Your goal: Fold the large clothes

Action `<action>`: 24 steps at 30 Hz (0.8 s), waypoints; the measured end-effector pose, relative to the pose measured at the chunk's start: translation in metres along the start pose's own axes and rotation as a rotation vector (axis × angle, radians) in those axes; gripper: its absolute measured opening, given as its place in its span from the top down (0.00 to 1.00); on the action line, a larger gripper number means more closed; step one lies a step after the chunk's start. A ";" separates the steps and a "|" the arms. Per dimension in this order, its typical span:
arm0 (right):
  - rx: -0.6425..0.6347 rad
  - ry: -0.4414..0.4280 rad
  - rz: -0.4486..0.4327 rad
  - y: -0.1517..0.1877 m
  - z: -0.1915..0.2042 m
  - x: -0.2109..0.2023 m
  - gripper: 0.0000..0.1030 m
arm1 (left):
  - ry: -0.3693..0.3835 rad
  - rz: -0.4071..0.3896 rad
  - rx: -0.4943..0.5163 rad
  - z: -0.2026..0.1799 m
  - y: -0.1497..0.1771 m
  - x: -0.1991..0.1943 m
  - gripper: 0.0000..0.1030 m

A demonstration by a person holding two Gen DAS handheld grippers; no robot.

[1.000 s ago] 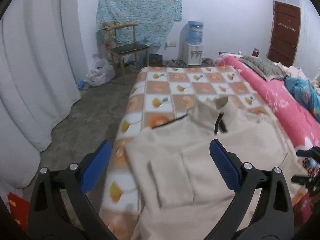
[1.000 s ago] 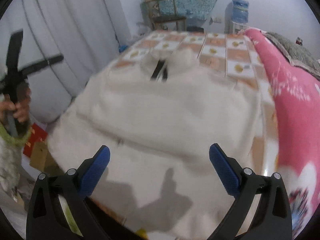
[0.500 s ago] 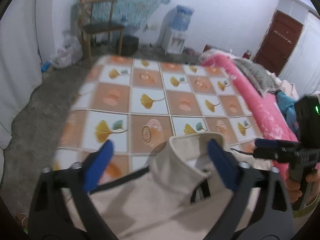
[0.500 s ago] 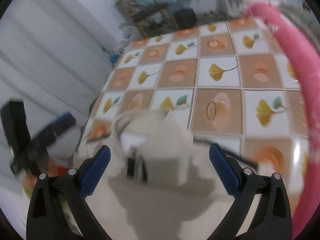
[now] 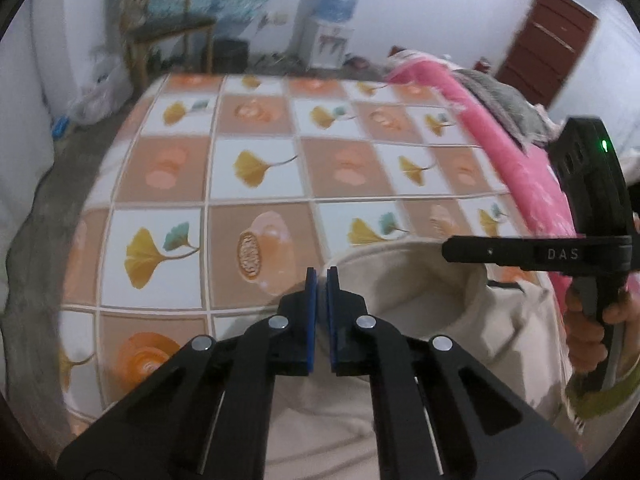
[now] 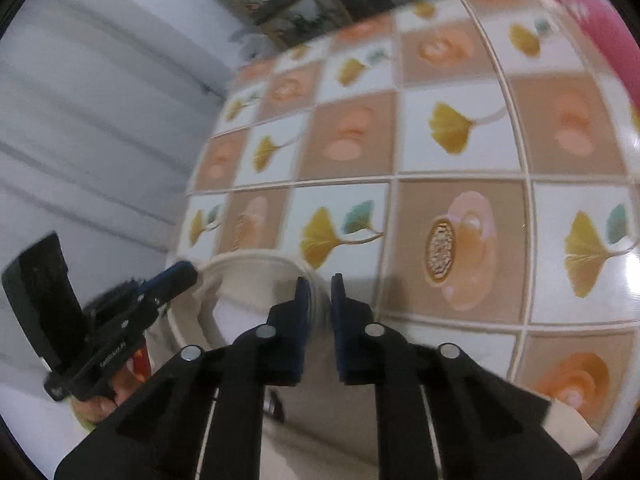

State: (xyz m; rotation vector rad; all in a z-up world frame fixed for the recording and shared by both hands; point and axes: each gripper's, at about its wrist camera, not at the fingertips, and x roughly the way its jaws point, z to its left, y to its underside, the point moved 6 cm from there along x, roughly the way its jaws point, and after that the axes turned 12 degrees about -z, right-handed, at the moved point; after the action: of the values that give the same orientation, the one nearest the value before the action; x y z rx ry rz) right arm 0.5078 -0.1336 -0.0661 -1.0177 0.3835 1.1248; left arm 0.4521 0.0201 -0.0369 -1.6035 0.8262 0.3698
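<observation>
A cream fleece jacket (image 5: pixel 424 312) with a stand-up collar lies on the bed's checked cover (image 5: pixel 256 184). My left gripper (image 5: pixel 321 280) is shut on the left side of the collar rim. My right gripper (image 6: pixel 319 288) is shut on the right side of the same collar (image 6: pixel 248 276). In the left wrist view the right gripper (image 5: pixel 452 248) comes in from the right, held by a hand. In the right wrist view the left gripper (image 6: pixel 188 270) comes in from the left. The jacket body is mostly hidden under both grippers.
A pink quilt (image 5: pixel 504 152) runs along the bed's right side with grey bedding behind it. A wooden chair (image 5: pixel 168 28), a water dispenser (image 5: pixel 332 20) and a brown door (image 5: pixel 548 44) stand at the far wall. White curtains (image 6: pixel 92 120) hang on the left.
Both grippers moved forward from the jacket's body to its collar and went from wide open to shut on the collar rim, one on each side.
</observation>
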 end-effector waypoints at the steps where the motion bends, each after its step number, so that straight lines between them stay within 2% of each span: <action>1: -0.028 0.001 -0.007 0.002 0.005 -0.006 0.89 | 0.011 -0.012 0.024 -0.007 0.000 -0.012 0.96; 4: -0.147 0.016 -0.028 0.015 0.028 -0.033 0.90 | 0.038 -0.036 0.078 -0.023 0.005 -0.046 0.96; 7: -0.284 0.037 -0.043 0.042 0.049 -0.063 0.90 | 0.069 -0.056 0.144 -0.040 0.019 -0.082 0.96; 11: -0.430 0.090 -0.034 0.088 0.056 -0.087 0.90 | 0.086 -0.010 0.201 -0.053 0.056 -0.112 0.96; 13: -0.458 0.109 -0.008 0.111 0.052 -0.091 0.86 | 0.094 0.042 0.198 -0.053 0.078 -0.117 0.93; 14: -0.455 0.120 0.030 0.127 0.044 -0.089 0.79 | 0.098 0.067 0.193 -0.052 0.088 -0.118 0.91; 15: -0.451 0.130 0.051 0.136 0.039 -0.088 0.70 | 0.098 0.101 0.191 -0.049 0.101 -0.119 0.83; 16: -0.444 0.145 0.075 0.145 0.032 -0.087 0.67 | 0.091 0.117 0.190 -0.046 0.110 -0.120 0.77; 17: -0.431 0.168 0.106 0.156 0.022 -0.087 0.65 | 0.088 0.122 0.186 -0.042 0.116 -0.123 0.77; 19: -0.422 0.201 0.124 0.162 0.012 -0.094 0.65 | 0.098 0.092 0.163 -0.032 0.116 -0.136 0.77; 20: -0.421 0.204 0.107 0.161 0.011 -0.103 0.65 | 0.114 0.051 0.143 -0.028 0.110 -0.148 0.77; 24: -0.422 0.112 -0.031 0.131 0.036 -0.146 0.65 | 0.138 -0.098 0.081 -0.018 0.075 -0.177 0.77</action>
State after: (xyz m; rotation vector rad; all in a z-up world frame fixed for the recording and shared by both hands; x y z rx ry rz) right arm 0.3230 -0.1775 -0.0060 -1.4563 0.2205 1.1489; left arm 0.2739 0.0554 0.0278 -1.6007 0.8527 0.1553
